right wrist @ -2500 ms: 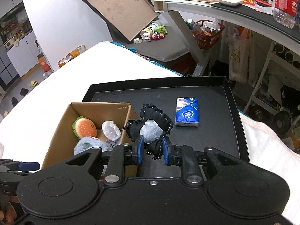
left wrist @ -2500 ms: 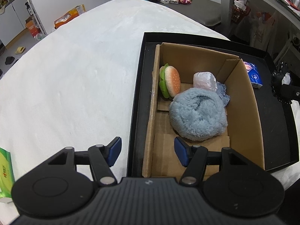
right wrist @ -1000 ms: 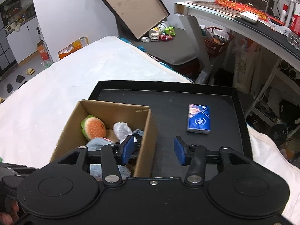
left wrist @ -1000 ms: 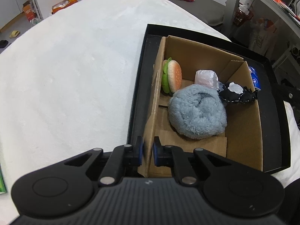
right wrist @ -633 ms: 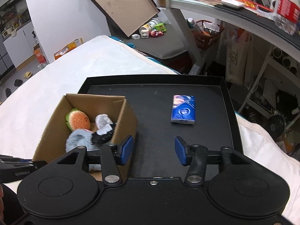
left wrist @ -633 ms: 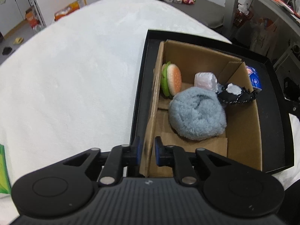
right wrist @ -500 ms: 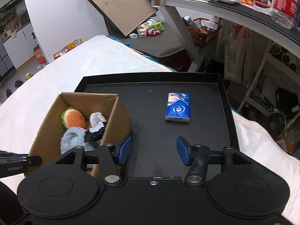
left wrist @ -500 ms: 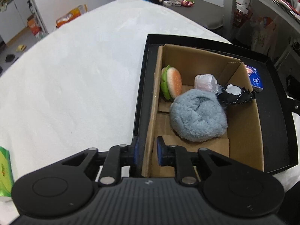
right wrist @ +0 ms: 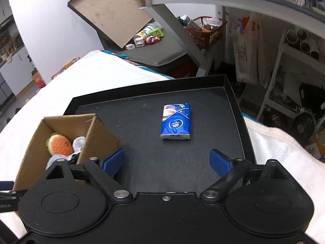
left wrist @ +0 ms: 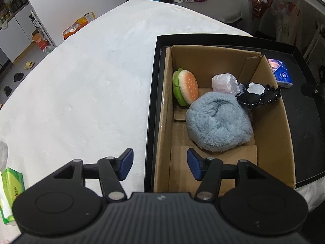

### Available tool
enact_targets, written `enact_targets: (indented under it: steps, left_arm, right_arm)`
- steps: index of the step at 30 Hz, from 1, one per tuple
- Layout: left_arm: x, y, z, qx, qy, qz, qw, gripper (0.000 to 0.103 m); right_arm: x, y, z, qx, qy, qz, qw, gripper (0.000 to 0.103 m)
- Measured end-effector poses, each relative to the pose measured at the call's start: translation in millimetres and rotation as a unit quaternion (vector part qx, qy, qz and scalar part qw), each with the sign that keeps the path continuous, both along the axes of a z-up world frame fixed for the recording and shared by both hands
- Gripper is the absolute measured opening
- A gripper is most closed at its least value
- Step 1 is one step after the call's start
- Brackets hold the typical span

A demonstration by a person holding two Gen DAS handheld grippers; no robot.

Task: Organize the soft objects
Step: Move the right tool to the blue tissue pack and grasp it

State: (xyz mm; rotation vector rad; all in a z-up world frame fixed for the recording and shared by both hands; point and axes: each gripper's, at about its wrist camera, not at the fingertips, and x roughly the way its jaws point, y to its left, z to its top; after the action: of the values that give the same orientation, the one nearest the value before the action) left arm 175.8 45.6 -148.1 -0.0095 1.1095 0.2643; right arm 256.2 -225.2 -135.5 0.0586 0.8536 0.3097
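Observation:
A cardboard box [left wrist: 270, 122] stands in a black tray [right wrist: 142, 122]. In it lie a plush burger [left wrist: 185, 87], a fluffy blue-grey plush [left wrist: 218, 122], a pinkish-white wrapped bundle [left wrist: 224, 82] and a black soft toy with a white patch [left wrist: 258, 95]. My left gripper [left wrist: 160, 164] is open, its fingers either side of the box's near left wall. A blue tissue pack [right wrist: 176, 122] lies on the tray. My right gripper [right wrist: 166, 162] is open and empty above the tray, short of the pack, the box [right wrist: 97, 136] at its left finger.
The tray sits on a white fuzzy cover [left wrist: 81, 91]. A green tissue pack [left wrist: 11, 191] lies at the near left edge. A desk, shelves and a red basket [right wrist: 207, 30] stand beyond the tray on the right.
My left gripper was shut on the box's left wall and has opened. My right gripper, open throughout, has swung right toward the blue tissue pack and opened wider.

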Motion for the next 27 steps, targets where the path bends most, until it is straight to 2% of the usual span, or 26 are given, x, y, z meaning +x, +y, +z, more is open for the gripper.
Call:
enact_targets:
  steps: [3, 21, 27]
  left_arm:
    - [2.8, -3.1, -2.7, 0.009, 0.007, -0.001, 0.9999, 0.058]
    - [30.3, -18.6, -23.8, 0.052, 0.063, 0.013, 0.9966, 0.058]
    - [36.6, -23.9, -30.3, 0.064, 0.078, 0.013, 0.9948, 0.059]
  right_arm:
    - [9.3, -1.2, -10.7, 0.007, 0.004, -0.006, 1.000, 0.096]
    - [64.6, 1.6, -64.3, 0.044, 0.017, -0.022, 0.999, 0.098]
    - [74.9, 8.2, -76.6, 0.032, 0.010, -0.021, 0.999, 0.096]
